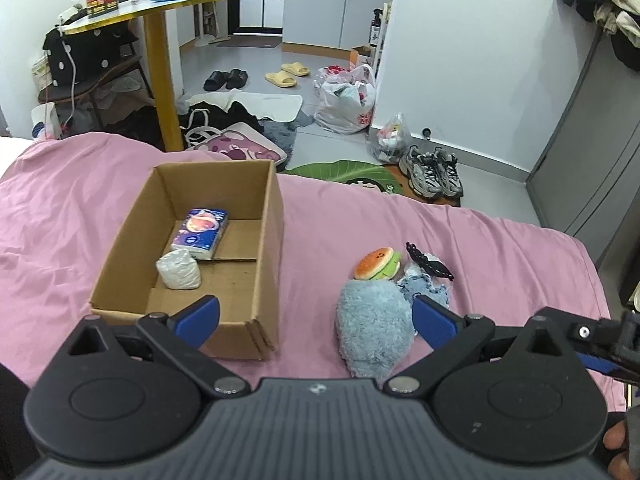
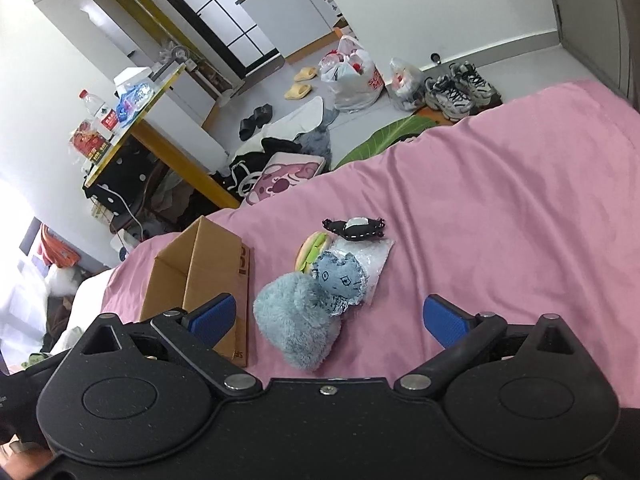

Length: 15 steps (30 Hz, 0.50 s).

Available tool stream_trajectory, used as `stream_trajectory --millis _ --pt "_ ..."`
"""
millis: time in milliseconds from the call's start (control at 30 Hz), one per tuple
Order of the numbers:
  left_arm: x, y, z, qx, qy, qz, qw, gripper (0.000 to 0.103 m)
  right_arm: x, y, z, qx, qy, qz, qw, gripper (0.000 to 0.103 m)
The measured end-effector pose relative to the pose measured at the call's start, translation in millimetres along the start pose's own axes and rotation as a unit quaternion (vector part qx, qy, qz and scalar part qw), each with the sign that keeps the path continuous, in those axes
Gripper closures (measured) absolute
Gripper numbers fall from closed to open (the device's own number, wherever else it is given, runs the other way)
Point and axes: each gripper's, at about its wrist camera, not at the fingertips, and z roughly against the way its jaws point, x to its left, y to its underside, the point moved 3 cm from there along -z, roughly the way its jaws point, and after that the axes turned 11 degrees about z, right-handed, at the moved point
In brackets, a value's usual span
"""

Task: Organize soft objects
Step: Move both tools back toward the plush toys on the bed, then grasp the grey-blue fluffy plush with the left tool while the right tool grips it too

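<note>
An open cardboard box (image 1: 264,240) sits on the pink bed and holds a tissue pack (image 1: 200,232) and a white wrapped bundle (image 1: 179,269). To its right lie a fluffy blue plush (image 1: 374,326), a burger plush (image 1: 378,264), a blue doll in a clear bag (image 1: 424,286) and a black hair clip (image 1: 430,262). My left gripper (image 1: 316,318) is open and empty above the bed's near side, between box and pile. My right gripper (image 2: 330,316) is open and empty, with the fluffy plush (image 2: 294,320) between its fingers' line. The box (image 2: 200,276), doll (image 2: 340,278), burger (image 2: 312,250) and clip (image 2: 354,228) lie beyond.
The pink bedspread (image 1: 500,248) ends at a floor crowded with sneakers (image 1: 434,170), plastic bags (image 1: 348,98), slippers, clothes and a pink cushion. A yellow-legged table (image 1: 160,60) with bottles stands at the left. A grey wardrobe (image 1: 592,148) is at the right.
</note>
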Motion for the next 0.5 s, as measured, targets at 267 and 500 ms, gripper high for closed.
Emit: stream_trajectory --millis 267,500 --pt "-7.7 4.5 -19.3 0.008 0.014 -0.001 0.9999 0.011 -10.3 -1.4 -14.5 0.007 -0.012 -0.028 1.000 0.011" --pt "-19.3 10.8 -38.6 0.026 0.024 -0.002 0.9994 0.025 -19.5 2.7 -25.7 0.030 -0.035 -0.052 0.998 0.043"
